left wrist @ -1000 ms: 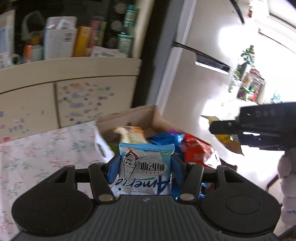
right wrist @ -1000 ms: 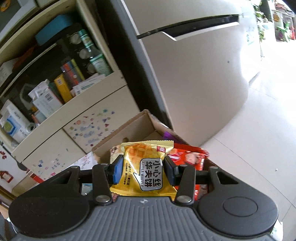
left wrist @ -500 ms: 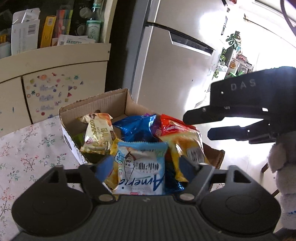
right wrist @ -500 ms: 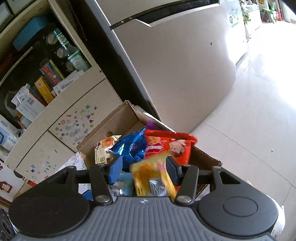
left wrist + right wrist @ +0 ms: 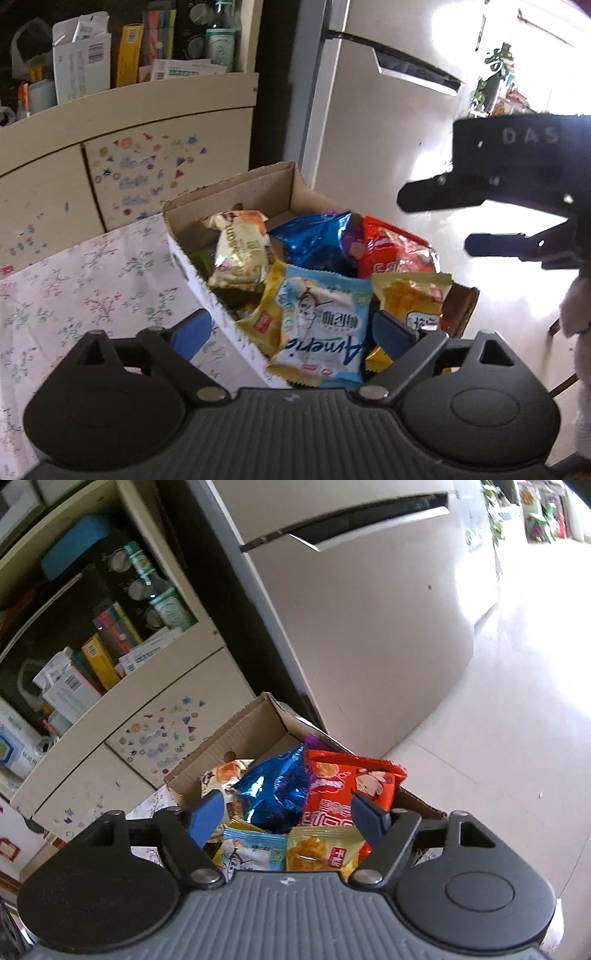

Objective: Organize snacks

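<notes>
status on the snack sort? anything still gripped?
Done: light blue packet and yellow waffle packet lie in the cardboard box atop the blue bag and red bag. In hand: nothing; left gripper and right gripper are open. Left: no loose snacks visible on the floral cloth.

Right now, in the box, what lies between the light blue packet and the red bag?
In the left wrist view, the yellow waffle packet lies between the light blue packet and the red bag.

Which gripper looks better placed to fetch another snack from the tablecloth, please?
Probably left: the left gripper is open at the cardboard box's tablecloth side; the right gripper hovers over the box.
</notes>
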A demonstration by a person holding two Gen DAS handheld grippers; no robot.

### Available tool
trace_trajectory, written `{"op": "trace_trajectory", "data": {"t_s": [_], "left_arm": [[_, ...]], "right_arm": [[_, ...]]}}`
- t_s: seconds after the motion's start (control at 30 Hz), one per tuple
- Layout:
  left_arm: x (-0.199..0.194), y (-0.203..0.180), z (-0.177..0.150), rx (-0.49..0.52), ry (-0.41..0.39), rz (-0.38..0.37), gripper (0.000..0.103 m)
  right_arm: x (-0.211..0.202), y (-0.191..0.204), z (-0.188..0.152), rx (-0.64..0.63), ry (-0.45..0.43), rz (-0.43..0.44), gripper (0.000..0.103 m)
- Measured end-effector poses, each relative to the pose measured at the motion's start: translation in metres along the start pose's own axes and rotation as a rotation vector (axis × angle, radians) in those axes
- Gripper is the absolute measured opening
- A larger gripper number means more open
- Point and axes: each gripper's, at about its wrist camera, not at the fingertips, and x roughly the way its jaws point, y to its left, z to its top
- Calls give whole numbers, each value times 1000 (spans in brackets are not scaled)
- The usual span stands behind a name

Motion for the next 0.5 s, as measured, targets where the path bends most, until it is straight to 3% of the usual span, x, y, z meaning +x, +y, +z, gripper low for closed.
{"op": "trace_trajectory", "data": {"t_s": [0.3,0.5], "left_arm": [[-8,5,0,-5,51,78,97],[-12,6,-2,-8,79,107,99]], "right_arm": [[-14,-8,-14,9,4,-48,92],[-22,-10,-27,-55,-10,-146,94]]}}
